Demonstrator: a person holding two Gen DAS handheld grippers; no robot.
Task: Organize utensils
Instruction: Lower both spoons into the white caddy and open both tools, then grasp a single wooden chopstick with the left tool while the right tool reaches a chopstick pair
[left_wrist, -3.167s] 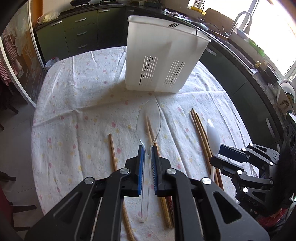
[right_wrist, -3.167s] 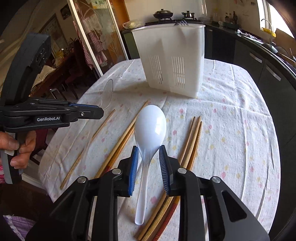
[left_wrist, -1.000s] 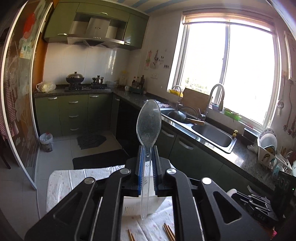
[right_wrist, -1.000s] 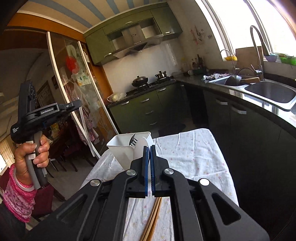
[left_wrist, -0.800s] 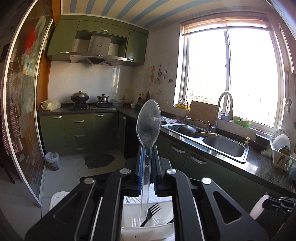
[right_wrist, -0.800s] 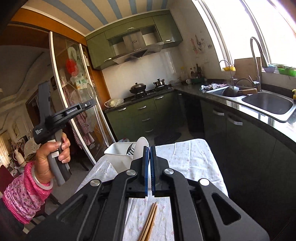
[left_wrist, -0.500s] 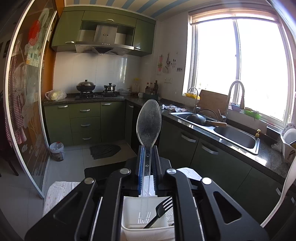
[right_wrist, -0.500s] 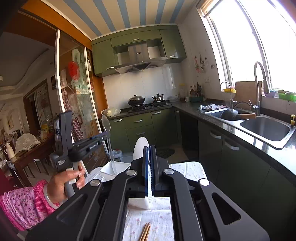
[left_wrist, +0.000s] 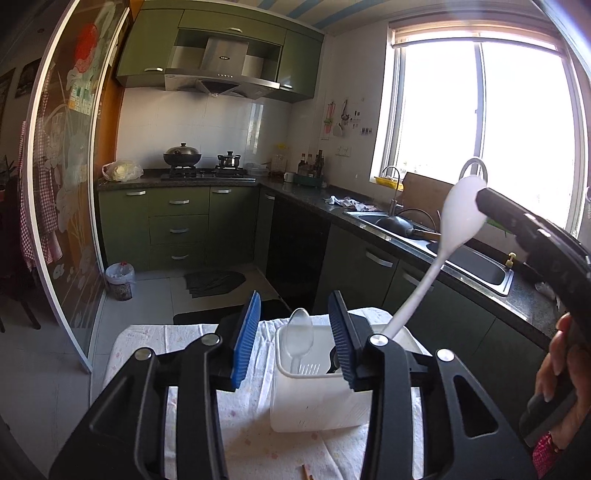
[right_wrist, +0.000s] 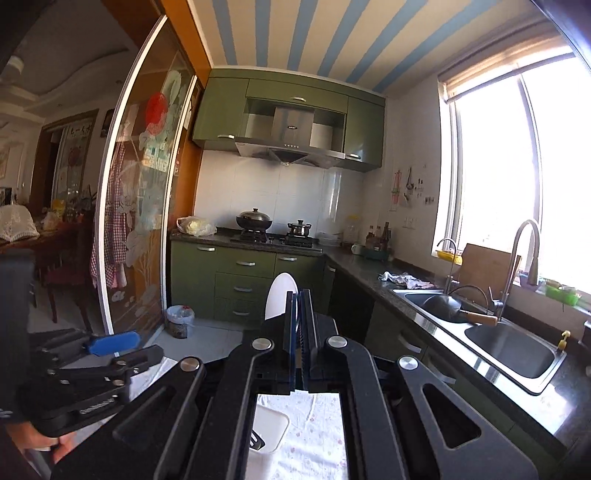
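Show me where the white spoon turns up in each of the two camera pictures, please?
Left wrist view: the white spoon slants across the right side, bowl up by the window, handle running down toward the white utensil basket.
Right wrist view: only its bowl shows, centre, poking up behind the right gripper, whose jaws are shut on it.
Shared landmark: the range hood above the stove.

White spoon (left_wrist: 458, 221), clear spoon (left_wrist: 301, 332), white caddy (left_wrist: 314, 402), blue-padded claws.
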